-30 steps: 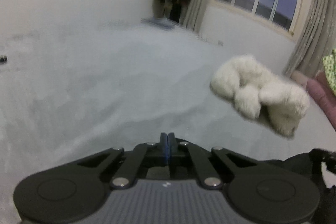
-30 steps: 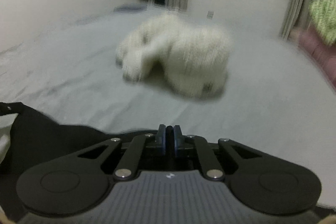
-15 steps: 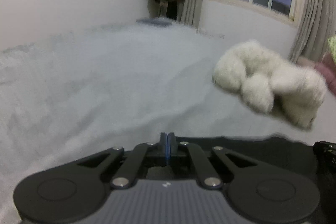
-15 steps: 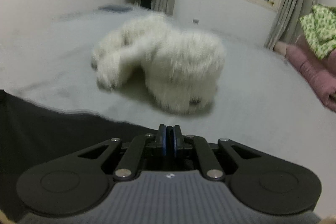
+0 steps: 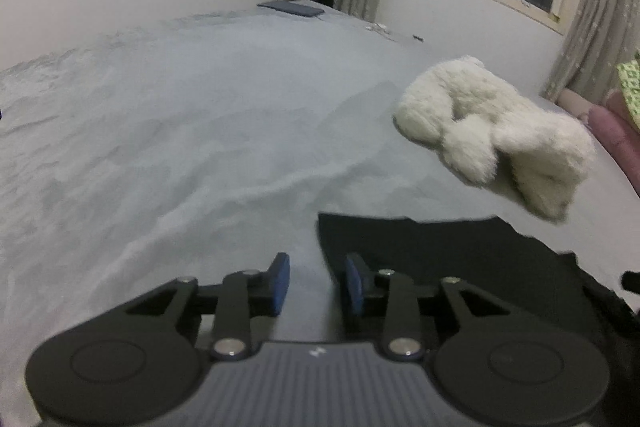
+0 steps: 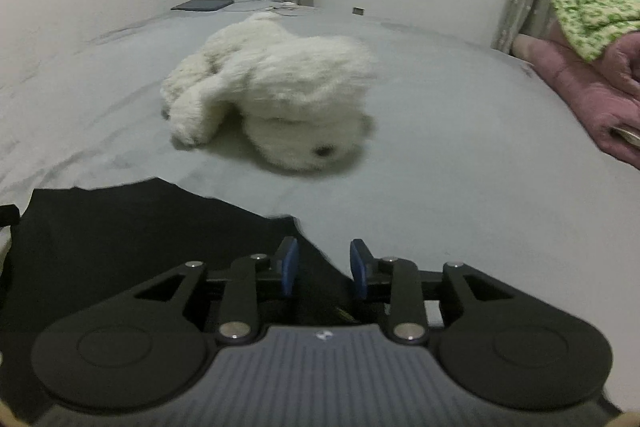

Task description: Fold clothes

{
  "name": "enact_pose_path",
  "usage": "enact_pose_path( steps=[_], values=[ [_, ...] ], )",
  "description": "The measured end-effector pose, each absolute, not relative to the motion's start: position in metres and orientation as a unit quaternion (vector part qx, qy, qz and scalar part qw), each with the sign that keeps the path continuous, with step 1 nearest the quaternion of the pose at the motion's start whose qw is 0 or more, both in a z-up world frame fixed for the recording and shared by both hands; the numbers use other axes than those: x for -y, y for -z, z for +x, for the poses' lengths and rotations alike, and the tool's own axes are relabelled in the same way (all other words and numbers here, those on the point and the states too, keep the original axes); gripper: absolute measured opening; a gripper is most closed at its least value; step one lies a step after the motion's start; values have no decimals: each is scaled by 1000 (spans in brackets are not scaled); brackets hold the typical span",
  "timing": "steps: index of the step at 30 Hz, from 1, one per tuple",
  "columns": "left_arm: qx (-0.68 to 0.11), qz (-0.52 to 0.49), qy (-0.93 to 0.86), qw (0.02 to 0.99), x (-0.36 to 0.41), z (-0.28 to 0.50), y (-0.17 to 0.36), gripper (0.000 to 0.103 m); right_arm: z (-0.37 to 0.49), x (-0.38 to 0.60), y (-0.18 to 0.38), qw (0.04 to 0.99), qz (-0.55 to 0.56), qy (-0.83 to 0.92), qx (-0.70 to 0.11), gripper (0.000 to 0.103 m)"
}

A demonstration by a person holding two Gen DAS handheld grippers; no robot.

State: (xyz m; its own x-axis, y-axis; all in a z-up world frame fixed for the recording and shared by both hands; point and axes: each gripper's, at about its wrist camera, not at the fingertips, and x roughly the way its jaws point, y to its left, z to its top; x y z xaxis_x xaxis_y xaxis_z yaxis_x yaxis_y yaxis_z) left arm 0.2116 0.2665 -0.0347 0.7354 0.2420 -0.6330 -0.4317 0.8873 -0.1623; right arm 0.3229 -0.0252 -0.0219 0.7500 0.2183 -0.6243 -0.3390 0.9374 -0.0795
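The left gripper (image 5: 314,279) has just been opening. Its blue pads (image 5: 280,281) now stand apart, and nothing is pinched between them. The edge of the black cloth (image 5: 440,251) lies just under the right pad, at about 3 o'clock from the gap. A second ago these pads were pressed tight together.

The right gripper (image 6: 324,269) has just been opening too. Its pads are spread, and the corner of the black cloth (image 6: 140,239) runs under the gap from the 9 o'clock side. The pads do not squeeze it.

So both grippers have let go. The black cloth now lies flat on the grey bed (image 5: 200,127), between the two grippers. Its far edge looks fairly straight in the left view. I think a fold has just been laid down, or the cloth has just been spread out to start one. I cannot tell which.

A fluffy white toy (image 6: 272,91) lies on the bed past the cloth, at 12 o'clock in the right view and at 2 o'clock in the left view. It is near the cloth but does not touch it. A pink blanket (image 6: 580,83) sits at 3 o'clock in the right view, well apart.

Next, the grippers will likely need to pick a new edge to grab.
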Motion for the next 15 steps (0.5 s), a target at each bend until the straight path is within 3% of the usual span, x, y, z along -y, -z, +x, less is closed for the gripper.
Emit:
enact_pose_path(
  steps=[15],
  values=[
    [-346,-133,-78,925,-181,191,1,42,276,219,-4,933,-36,-31,-358,40]
  ],
)
